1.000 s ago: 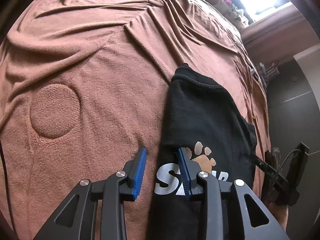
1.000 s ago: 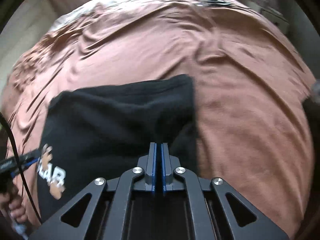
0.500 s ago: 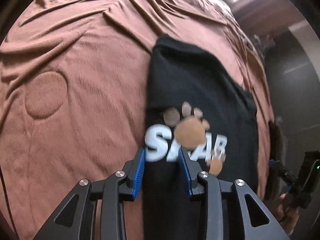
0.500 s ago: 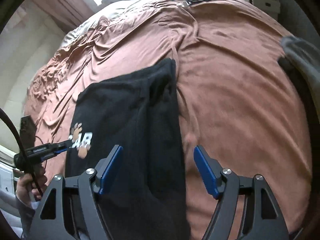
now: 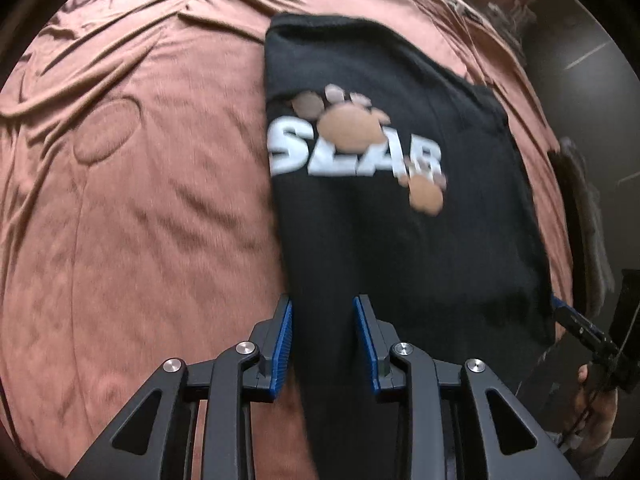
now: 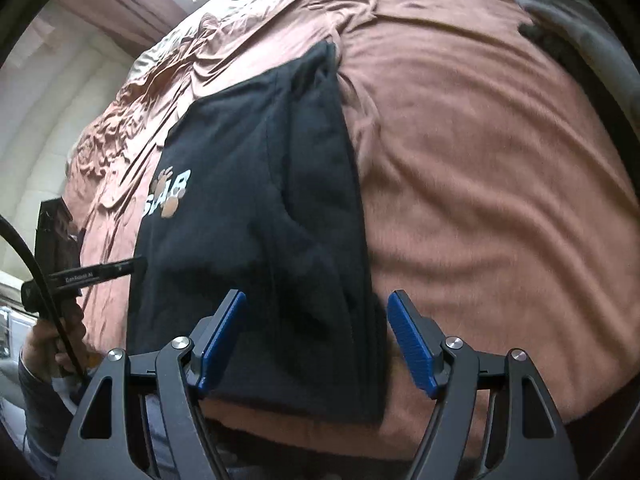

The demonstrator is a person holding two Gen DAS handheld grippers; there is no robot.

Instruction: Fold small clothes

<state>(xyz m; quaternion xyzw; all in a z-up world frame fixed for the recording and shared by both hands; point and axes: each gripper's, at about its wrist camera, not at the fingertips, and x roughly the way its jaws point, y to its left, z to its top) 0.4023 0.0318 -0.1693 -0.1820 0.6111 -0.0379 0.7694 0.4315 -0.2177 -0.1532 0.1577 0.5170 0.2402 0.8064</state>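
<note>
We see one black garment (image 5: pixel 400 240), folded into a long strip with white lettering and paw prints, lying flat on the one bed under a rumpled brown blanket (image 5: pixel 140 200). Two tools are in play: our left hand-held gripper (image 5: pixel 323 336) hovers over the strip's near end, its blue pads a modest way apart after just closing a little, cloth showing between them but not pinched. Our right hand-held gripper (image 6: pixel 316 340) has just sprung wide and hangs over the strip's other long edge with nothing clamped, one hand (image 6: pixel 52 344) visible gripping the left tool's handle.
</note>
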